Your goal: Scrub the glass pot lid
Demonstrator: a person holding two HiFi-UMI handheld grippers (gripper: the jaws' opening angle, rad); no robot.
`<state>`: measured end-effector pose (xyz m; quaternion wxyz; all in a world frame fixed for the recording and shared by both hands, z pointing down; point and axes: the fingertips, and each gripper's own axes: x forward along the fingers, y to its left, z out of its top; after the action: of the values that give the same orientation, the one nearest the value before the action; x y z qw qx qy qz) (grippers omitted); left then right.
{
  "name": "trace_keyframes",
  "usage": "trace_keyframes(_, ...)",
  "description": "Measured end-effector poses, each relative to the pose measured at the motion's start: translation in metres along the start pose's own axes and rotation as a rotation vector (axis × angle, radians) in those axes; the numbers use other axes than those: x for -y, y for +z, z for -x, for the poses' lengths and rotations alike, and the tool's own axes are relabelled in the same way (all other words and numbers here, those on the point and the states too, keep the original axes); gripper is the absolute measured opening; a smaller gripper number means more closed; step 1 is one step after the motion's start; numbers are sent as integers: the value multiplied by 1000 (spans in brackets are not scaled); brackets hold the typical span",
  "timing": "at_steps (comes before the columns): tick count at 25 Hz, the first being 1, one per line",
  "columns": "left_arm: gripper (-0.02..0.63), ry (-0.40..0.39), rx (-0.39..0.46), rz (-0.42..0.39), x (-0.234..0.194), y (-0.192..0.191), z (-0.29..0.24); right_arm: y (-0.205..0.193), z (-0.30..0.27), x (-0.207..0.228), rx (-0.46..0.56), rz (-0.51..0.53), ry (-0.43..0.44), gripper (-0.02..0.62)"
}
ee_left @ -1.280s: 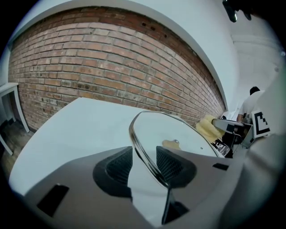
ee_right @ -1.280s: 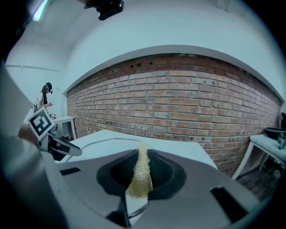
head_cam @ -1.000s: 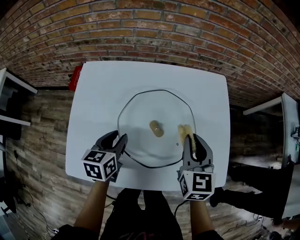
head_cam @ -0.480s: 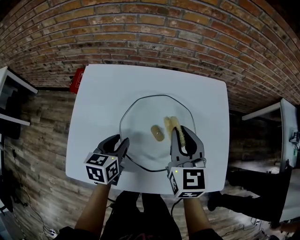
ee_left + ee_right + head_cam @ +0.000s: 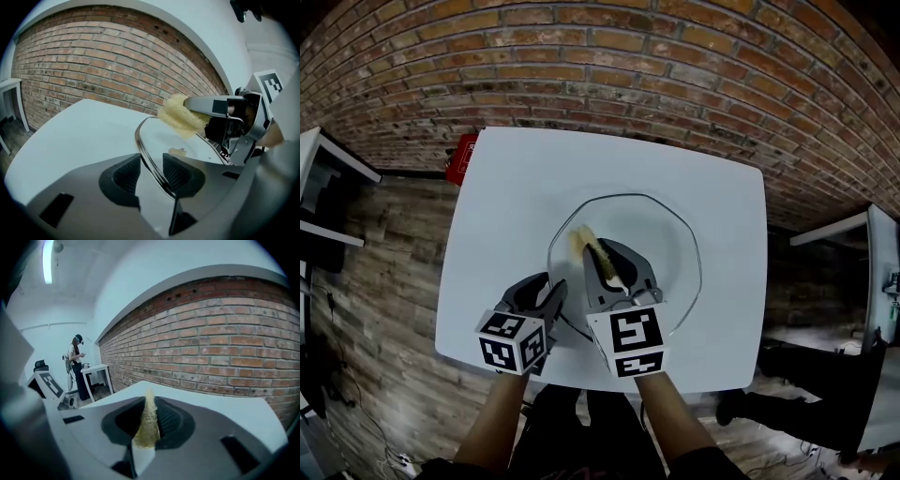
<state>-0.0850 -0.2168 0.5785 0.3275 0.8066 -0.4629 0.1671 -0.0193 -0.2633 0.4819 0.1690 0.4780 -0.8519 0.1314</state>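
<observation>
The glass pot lid (image 5: 670,239) lies on the white table (image 5: 506,187), approx. in the middle, w/ its near-left edge toward me. I judge it is stiff and rather heavy but fragile: the glass can chip or crack if it drops, or if I squeeze on the pane itself. It is also smooth, so probably slippery, esp. when wet. The best place to take it is the metal rim (image 5: 142,143), which is hard and gives the pads something to bite on.

My left gripper (image 5: 152,173) does exactly this. Its jaws are nearly together and clamped on the rim at the near-left side, one pad on the glass side and one outside. I think it works as an anchor, so the lid doesn't slide under the scrubbing.

My right gripper (image 5: 147,420) is closed on the yellow sponge (image 5: 180,117), pinched thin btw the pads, w/ the free end sticking out in front. The sponge looks soft and light, so it should bend under pressure and not scratch. It is over the left part of the glass, near the far-left rim. It seems to touch the surface, but I can't confirm contact. The two tools are just beside each other.
</observation>
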Motion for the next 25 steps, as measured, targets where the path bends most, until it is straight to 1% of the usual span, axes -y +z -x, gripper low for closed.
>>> trace_keyframes(5, 153, -4, -1, -6, -2, 1, 0, -14, -17, -5, -53, -5, 33, 60)
trace_keyframes(9, 152, -4, -1, -4, -3, 4, 0, -25, -30, -6, -116, 8, 54, 60)
trace_keyframes(13, 149, -3, -3, -6, -4, 5, 0, -36, -35, -1, -162, 20, 45, 60)
trace_keyframes(16, 149, -1, -4, -8, -4, 4, -1, -46, -35, 11, -194, 22, 17, 60)
trace_keyframes(20, 147, 3, -4, -10, -5, 4, -2, -56, -29, 39, -226, 25, -46, 60)
trace_keyframes(25, 146, 7, -3, -10, -6, 3, -3, -69, -8, 90, -276, 22, -187, 60)
